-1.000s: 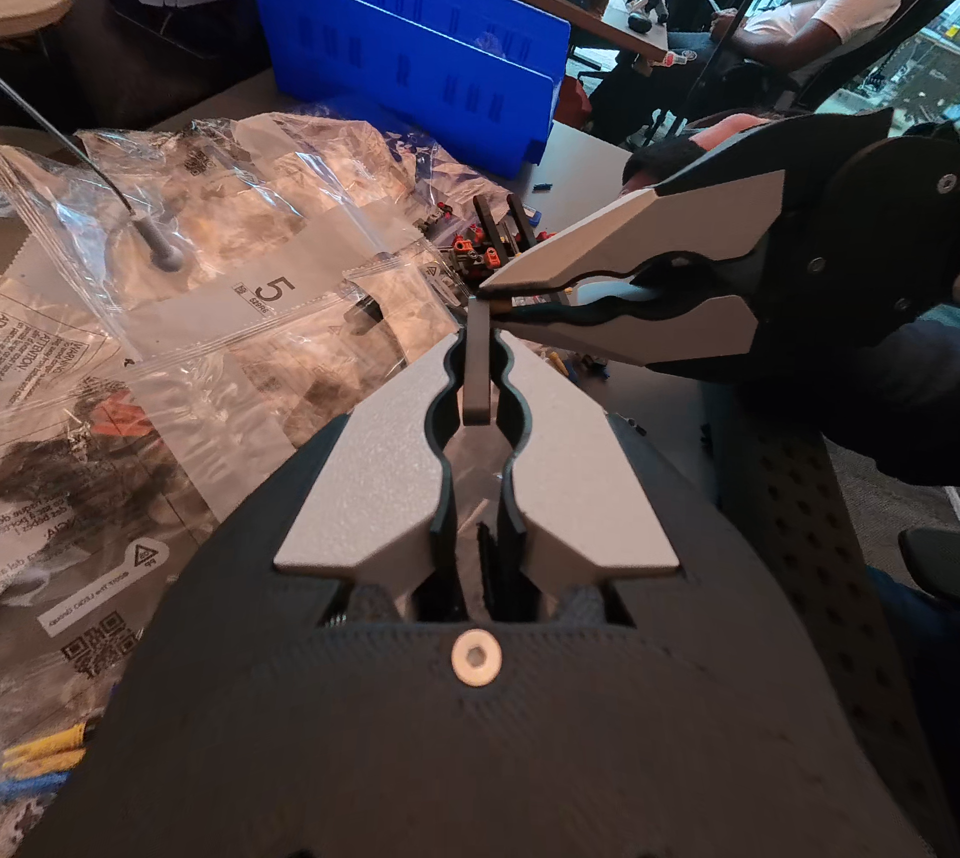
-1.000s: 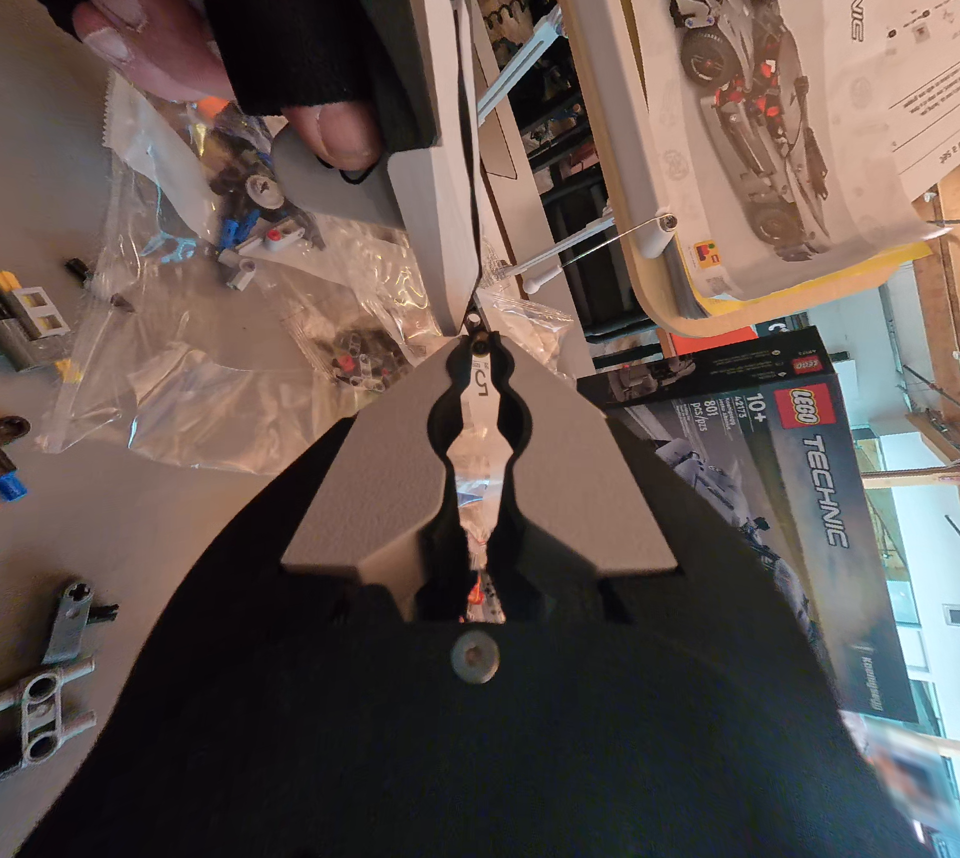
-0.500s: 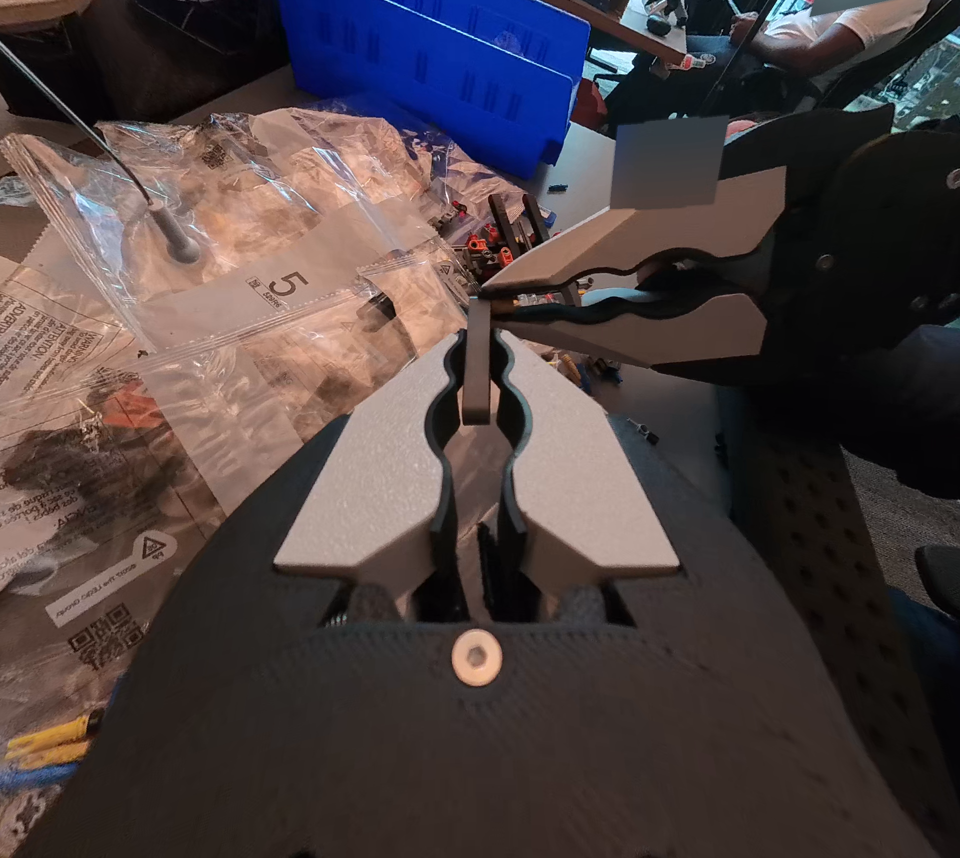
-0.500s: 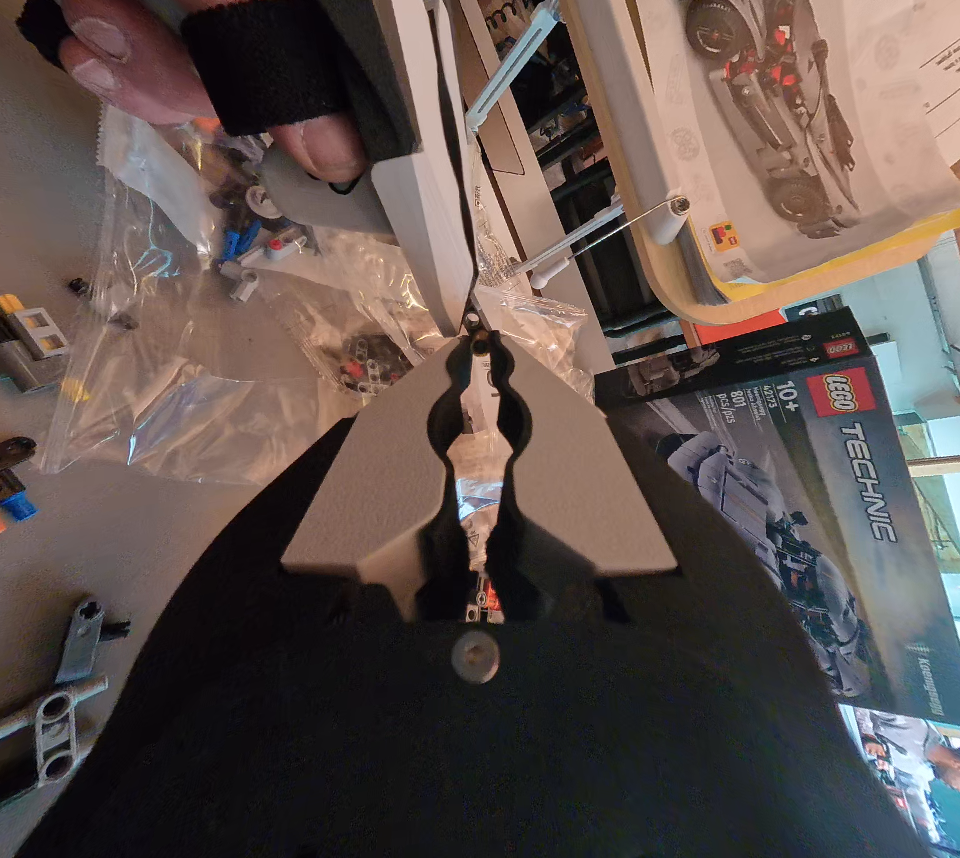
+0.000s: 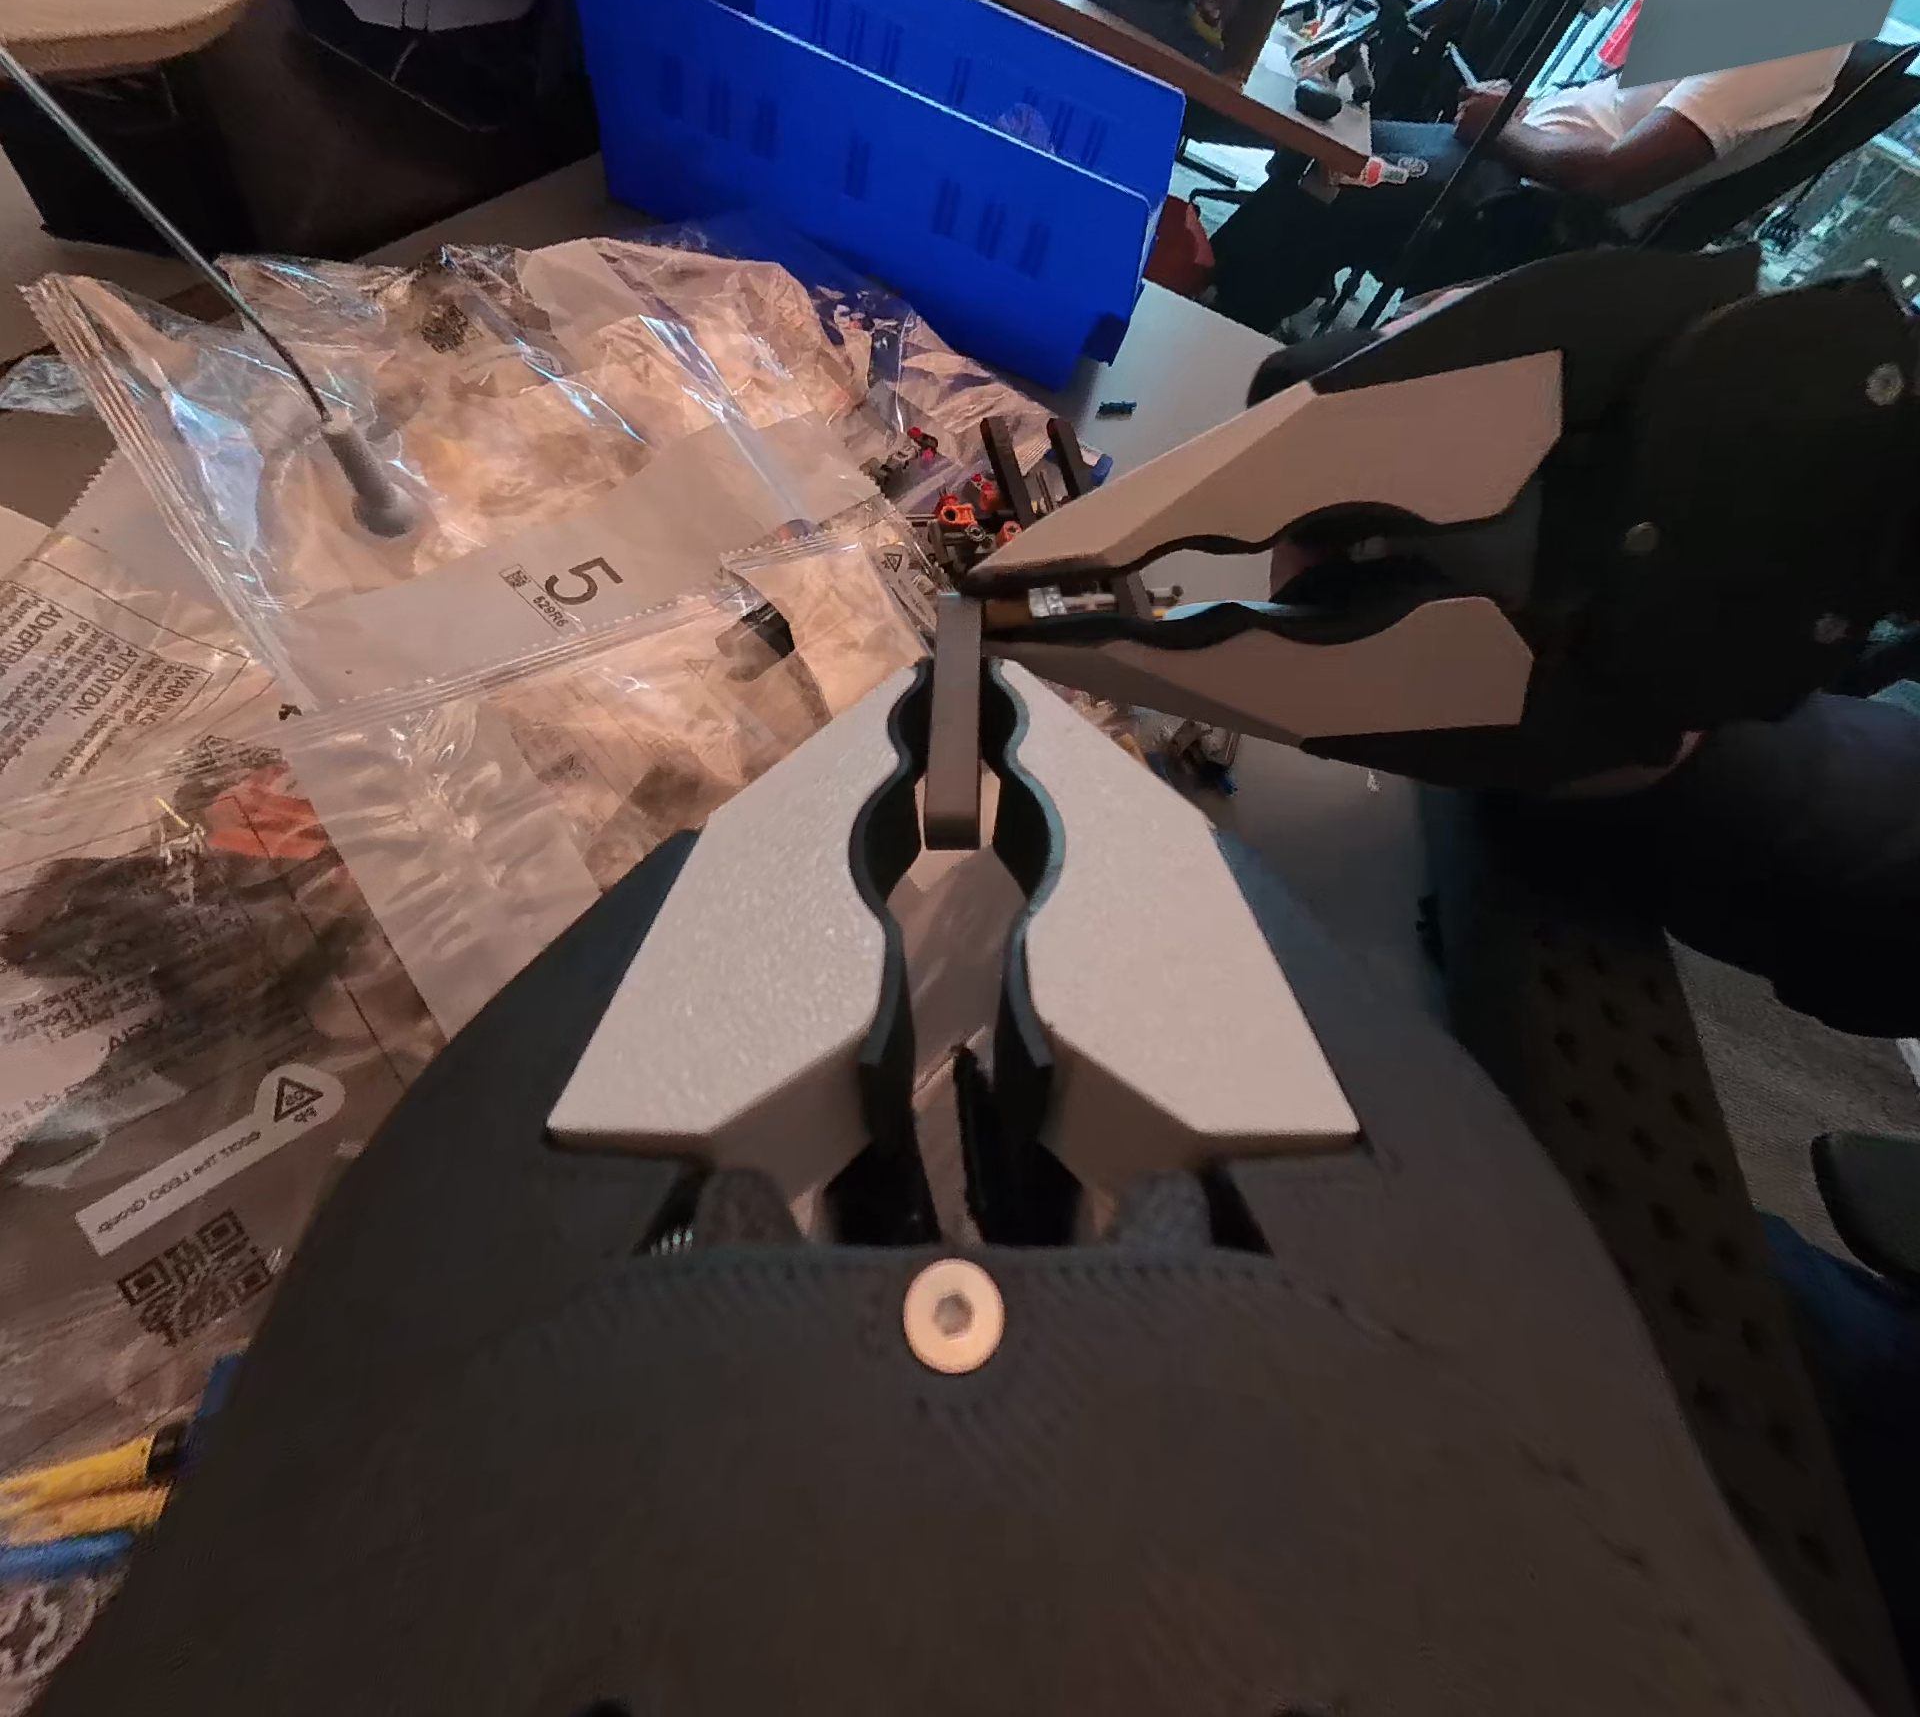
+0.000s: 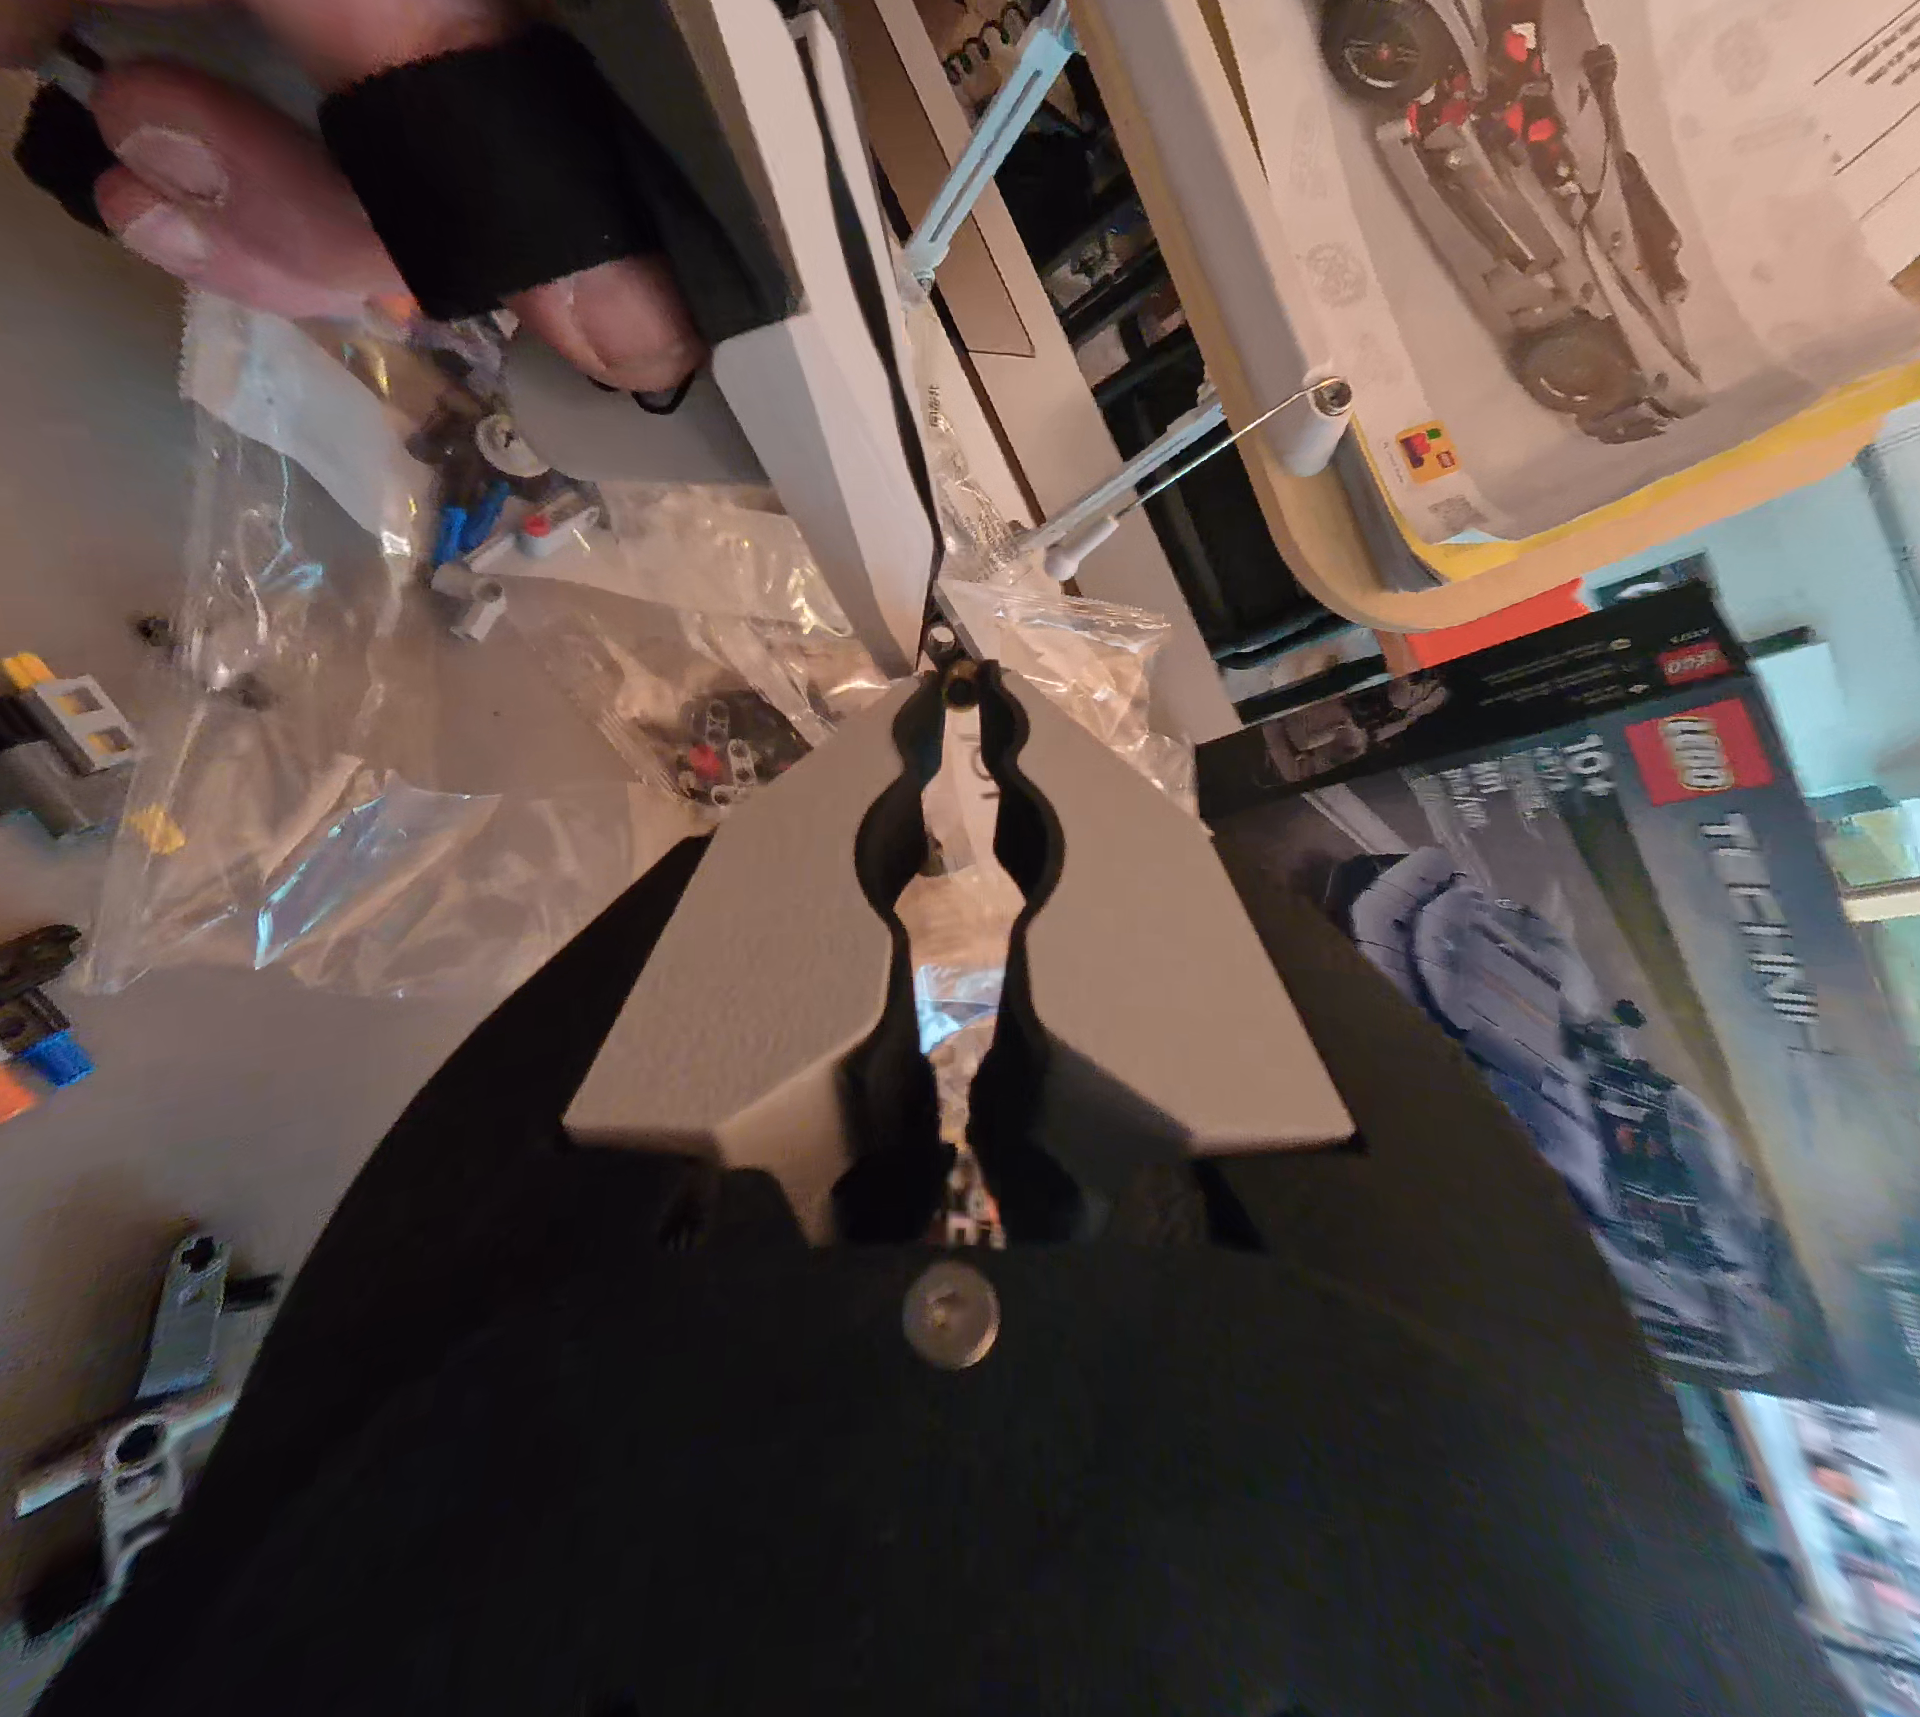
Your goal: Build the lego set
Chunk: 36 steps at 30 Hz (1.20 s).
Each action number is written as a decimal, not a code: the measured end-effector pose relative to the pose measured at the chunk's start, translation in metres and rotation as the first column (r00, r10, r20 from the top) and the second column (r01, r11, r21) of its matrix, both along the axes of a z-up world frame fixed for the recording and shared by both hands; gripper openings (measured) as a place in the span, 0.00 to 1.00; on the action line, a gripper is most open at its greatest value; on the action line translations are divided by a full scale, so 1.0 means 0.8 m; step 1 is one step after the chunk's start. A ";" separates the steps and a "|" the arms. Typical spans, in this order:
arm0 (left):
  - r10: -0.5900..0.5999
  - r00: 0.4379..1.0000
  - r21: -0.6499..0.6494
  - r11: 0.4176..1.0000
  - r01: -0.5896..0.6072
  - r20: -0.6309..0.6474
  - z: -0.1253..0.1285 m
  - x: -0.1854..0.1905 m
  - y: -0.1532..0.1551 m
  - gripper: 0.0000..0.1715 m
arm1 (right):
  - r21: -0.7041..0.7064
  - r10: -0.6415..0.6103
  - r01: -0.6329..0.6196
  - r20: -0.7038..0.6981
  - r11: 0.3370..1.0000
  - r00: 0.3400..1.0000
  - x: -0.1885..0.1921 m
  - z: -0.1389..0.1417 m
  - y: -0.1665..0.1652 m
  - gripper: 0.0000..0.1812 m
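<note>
My left gripper [image 5: 956, 680] is shut on a dark flat beam [image 5: 953, 753], which stands upright between its fingers. My right gripper [image 5: 982, 602] comes in from the right with its tips against the beam's top end. In the right wrist view my right gripper [image 6: 961, 680] is shut on a small dark piece [image 6: 962, 691] at its tips, right by the holed end of the beam [image 6: 940, 633]. The left gripper [image 6: 920, 618] reaches in from the upper left, held by a hand [image 6: 260, 109]. Whether the small piece sits in the beam is hidden.
Clear bags of parts [image 5: 468, 524] cover the table on the left. A blue bin [image 5: 883, 140] stands behind them. Loose parts [image 5: 997, 493] lie beyond the grippers. An instruction booklet on a stand [image 6: 1558, 109] and the set's box [image 6: 1662, 940] are to the right. More loose pieces [image 6: 73, 732] lie nearby.
Both grippers stay shut and meet at the beam's top end. The pair has shifted slightly and the right wrist view is now blurred by motion.
</note>
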<state>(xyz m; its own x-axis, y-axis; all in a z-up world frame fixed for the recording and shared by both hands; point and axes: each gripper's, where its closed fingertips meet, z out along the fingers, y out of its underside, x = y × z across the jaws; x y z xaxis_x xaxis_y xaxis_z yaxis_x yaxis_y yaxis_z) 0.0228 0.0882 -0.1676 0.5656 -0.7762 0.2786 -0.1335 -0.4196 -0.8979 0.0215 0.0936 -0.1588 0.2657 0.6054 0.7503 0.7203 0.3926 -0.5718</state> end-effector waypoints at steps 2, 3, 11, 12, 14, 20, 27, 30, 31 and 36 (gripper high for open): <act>0.007 1.000 0.000 1.000 -0.007 -0.006 -0.001 0.001 0.001 0.04 | 0.080 -0.033 0.028 0.063 0.996 0.997 0.001 -0.001 0.001 0.02; 0.005 1.000 -0.008 1.000 -0.005 0.002 -0.002 0.001 0.001 0.04 | 0.105 -0.040 0.031 0.080 0.994 0.996 0.001 -0.001 0.001 0.02; 0.252 0.964 -0.143 0.960 -0.240 0.079 -0.008 -0.070 0.045 0.04 | 0.132 -0.019 0.020 -0.011 0.991 1.000 -0.001 0.024 -0.015 0.02; 0.249 0.953 -0.186 0.958 -0.217 0.171 0.005 -0.081 0.044 0.04 | 0.123 -0.041 0.042 -0.010 0.992 0.999 0.005 0.023 -0.006 0.02; 0.199 0.967 -0.095 0.978 -0.186 0.160 0.022 -0.082 0.032 0.04 | 0.013 -0.006 0.007 -0.098 1.000 0.995 0.012 0.025 0.001 0.03; 0.085 0.996 0.044 0.995 -0.085 -0.013 0.005 -0.038 0.019 0.04 | -0.149 0.109 -0.120 -0.078 0.982 0.991 0.005 -0.008 -0.010 0.02; 0.127 0.977 0.263 0.962 -0.080 -0.170 -0.001 -0.047 0.028 0.04 | -0.368 0.175 -0.224 -0.162 0.903 0.971 0.017 -0.022 -0.015 0.02; 0.143 0.952 0.336 0.941 -0.045 -0.271 -0.009 -0.045 0.028 0.04 | -0.473 0.239 -0.257 -0.099 0.843 0.966 0.023 -0.046 -0.031 0.02; 0.144 0.949 0.339 0.940 -0.043 -0.279 -0.010 -0.043 0.027 0.04 | -0.513 0.268 -0.264 -0.067 0.817 0.961 0.026 -0.057 -0.039 0.02; 0.135 0.944 0.346 0.938 -0.024 -0.302 -0.015 -0.039 0.025 0.04 | -0.666 0.348 -0.241 0.030 0.706 0.937 0.048 -0.096 -0.063 0.02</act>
